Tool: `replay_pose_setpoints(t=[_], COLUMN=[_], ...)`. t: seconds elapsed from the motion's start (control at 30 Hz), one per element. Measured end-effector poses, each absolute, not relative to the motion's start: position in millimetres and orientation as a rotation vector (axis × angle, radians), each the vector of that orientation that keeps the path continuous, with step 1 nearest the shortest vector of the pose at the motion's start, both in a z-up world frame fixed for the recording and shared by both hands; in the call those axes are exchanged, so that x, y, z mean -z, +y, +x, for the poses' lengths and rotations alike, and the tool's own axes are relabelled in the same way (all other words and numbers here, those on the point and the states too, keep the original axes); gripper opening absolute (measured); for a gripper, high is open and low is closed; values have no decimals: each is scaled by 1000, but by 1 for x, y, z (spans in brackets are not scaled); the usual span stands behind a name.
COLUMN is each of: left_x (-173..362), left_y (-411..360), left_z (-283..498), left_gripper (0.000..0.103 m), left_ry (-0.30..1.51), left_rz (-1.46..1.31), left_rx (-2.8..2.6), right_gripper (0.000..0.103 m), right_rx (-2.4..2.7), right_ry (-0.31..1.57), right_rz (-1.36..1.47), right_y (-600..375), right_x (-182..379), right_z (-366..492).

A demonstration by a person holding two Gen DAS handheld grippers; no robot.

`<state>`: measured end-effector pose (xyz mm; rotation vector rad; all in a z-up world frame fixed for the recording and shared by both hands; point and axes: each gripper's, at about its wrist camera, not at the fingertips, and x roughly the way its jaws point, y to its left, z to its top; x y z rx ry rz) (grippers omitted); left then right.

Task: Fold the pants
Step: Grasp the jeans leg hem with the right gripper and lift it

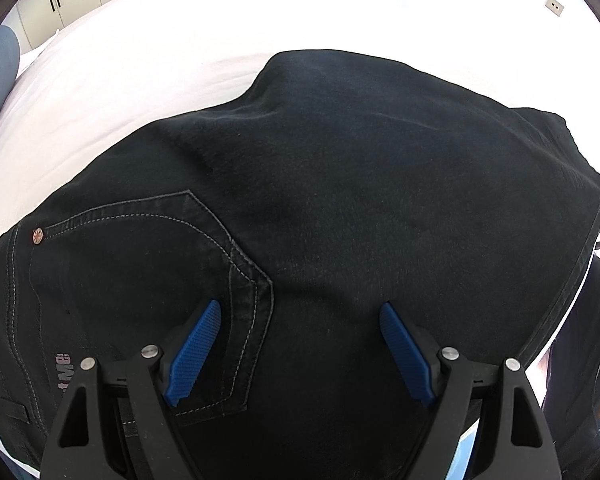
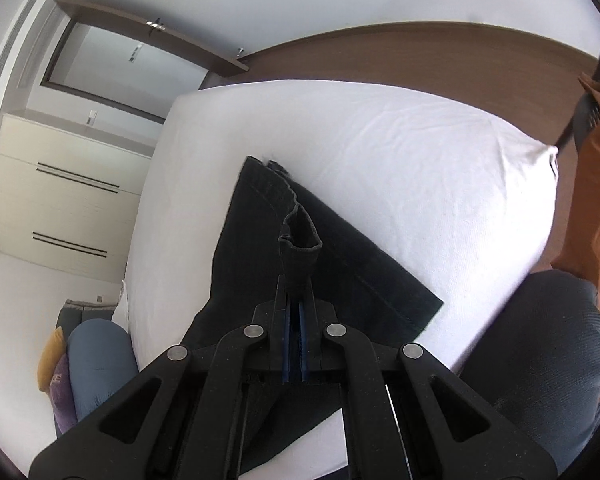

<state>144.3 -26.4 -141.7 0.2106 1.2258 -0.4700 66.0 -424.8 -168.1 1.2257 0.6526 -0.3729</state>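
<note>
Black jeans (image 1: 340, 200) lie on a white bed (image 1: 160, 40), the seat end with a stitched back pocket (image 1: 148, 280) at the lower left of the left wrist view. My left gripper (image 1: 300, 312) is open and empty, its blue pads (image 1: 196, 352) just above the denim beside the pocket. In the right wrist view my right gripper (image 2: 295, 280) is shut on a bunched hem of a pant leg (image 2: 298, 248) and holds it lifted. The rest of the jeans (image 2: 252, 248) stretches away across the bed (image 2: 420, 160).
A brown headboard (image 2: 420, 52) runs along the far side of the bed. Cream cabinets (image 2: 60, 184) stand at left. A blue bolster (image 2: 96, 360) and a yellow cushion (image 2: 50, 356) lie at lower left. A dark chair (image 2: 540, 352) and orange cloth (image 2: 596, 200) are at right.
</note>
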Motion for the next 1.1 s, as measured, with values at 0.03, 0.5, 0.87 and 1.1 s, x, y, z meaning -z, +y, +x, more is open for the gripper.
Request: replay_pose_setpoints(t=[0.03, 0.5, 0.87, 1.1], left_x=[141, 139, 151, 153], left_y=[-27, -28, -48, -59], left_z=[145, 142, 125, 121], left_gripper=[83, 82, 84, 85], left_ry=[1228, 1193, 1141, 1114], left_rz=[213, 181, 233, 227], left_rx=[468, 426, 367, 341], right_gripper=[2, 1, 1, 4], right_rx=[385, 440, 430, 421], right_ry=[658, 676, 732, 721], right_rz=[1238, 1309, 1239, 1238], right_y=[-423, -427, -432, -440], right_x=[174, 221, 229, 214], right_z=[64, 17, 20, 23])
